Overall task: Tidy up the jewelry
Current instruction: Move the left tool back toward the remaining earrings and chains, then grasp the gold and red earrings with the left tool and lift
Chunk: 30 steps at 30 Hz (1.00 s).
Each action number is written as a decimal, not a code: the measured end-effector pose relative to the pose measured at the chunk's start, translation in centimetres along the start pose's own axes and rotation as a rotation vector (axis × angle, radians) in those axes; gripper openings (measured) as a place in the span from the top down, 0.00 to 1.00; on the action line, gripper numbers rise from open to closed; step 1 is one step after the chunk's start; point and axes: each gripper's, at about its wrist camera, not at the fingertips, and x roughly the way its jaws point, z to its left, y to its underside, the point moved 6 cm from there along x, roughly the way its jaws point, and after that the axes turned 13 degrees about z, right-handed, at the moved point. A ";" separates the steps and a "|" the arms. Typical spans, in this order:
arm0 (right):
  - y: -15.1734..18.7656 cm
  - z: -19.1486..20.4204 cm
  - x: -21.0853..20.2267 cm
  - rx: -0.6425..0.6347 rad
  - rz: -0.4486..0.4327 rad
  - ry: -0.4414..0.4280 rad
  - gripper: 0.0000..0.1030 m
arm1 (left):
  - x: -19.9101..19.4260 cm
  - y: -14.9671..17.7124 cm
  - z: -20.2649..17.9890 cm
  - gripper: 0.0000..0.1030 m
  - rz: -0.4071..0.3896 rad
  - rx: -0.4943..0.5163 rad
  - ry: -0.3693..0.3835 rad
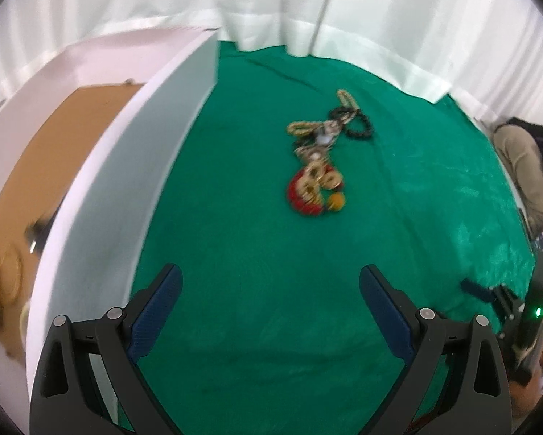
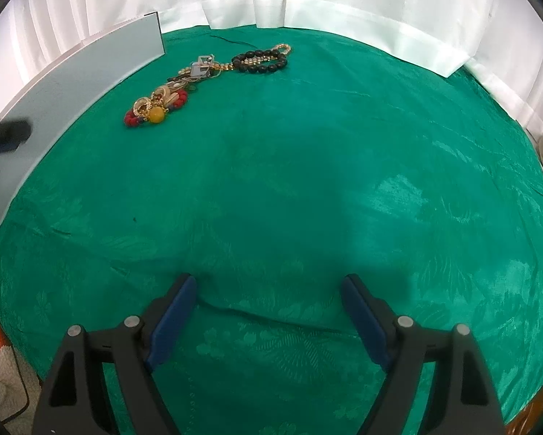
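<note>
A pile of jewelry lies on the green cloth: a red bead bracelet, gold rings, a yellow bead, a black bead bracelet and gold chains. The same pile shows in the right wrist view, with the black bracelet at its far end. A white box with a brown inside stands at the left; gold pieces lie blurred in it. My left gripper is open and empty, near the box wall. My right gripper is open and empty over bare cloth.
White curtains hang behind the table. The right gripper shows at the right edge of the left wrist view. A person's leg is at the far right. The box wall shows at the left of the right wrist view.
</note>
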 end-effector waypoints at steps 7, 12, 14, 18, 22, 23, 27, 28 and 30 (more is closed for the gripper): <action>0.0 0.0 0.0 0.001 0.000 0.001 0.18 | 3.7 -5.4 -4.1 0.20 -0.003 0.141 -0.001; 0.0 0.0 0.0 0.000 -0.002 0.000 0.18 | 8.2 -7.7 -4.8 0.44 0.051 0.180 -0.006; 0.0 0.0 0.0 0.000 -0.002 -0.001 0.18 | 9.3 -8.0 -4.8 0.54 0.048 0.202 -0.051; 0.0 -0.1 0.0 -0.002 -0.007 -0.004 0.17 | 8.7 -8.1 -4.5 0.82 0.043 0.179 -0.033; 0.0 -0.1 0.0 -0.001 -0.007 -0.004 0.16 | 6.3 -7.7 -3.2 0.83 0.012 0.112 0.040; 0.0 -0.1 0.0 0.000 -0.007 -0.004 0.16 | 5.0 -7.6 -2.7 0.98 -0.001 0.085 0.081; 0.0 -0.1 0.1 0.002 -0.008 -0.004 0.16 | 0.6 -7.2 -1.4 1.00 -0.042 0.028 0.167; -0.1 -0.1 0.1 0.003 -0.008 -0.004 0.16 | -0.5 -6.9 -1.1 1.00 -0.054 0.023 0.172; -0.1 -0.1 0.1 0.004 -0.006 -0.003 0.16 | -2.0 -6.4 -0.9 1.00 -0.068 0.021 0.166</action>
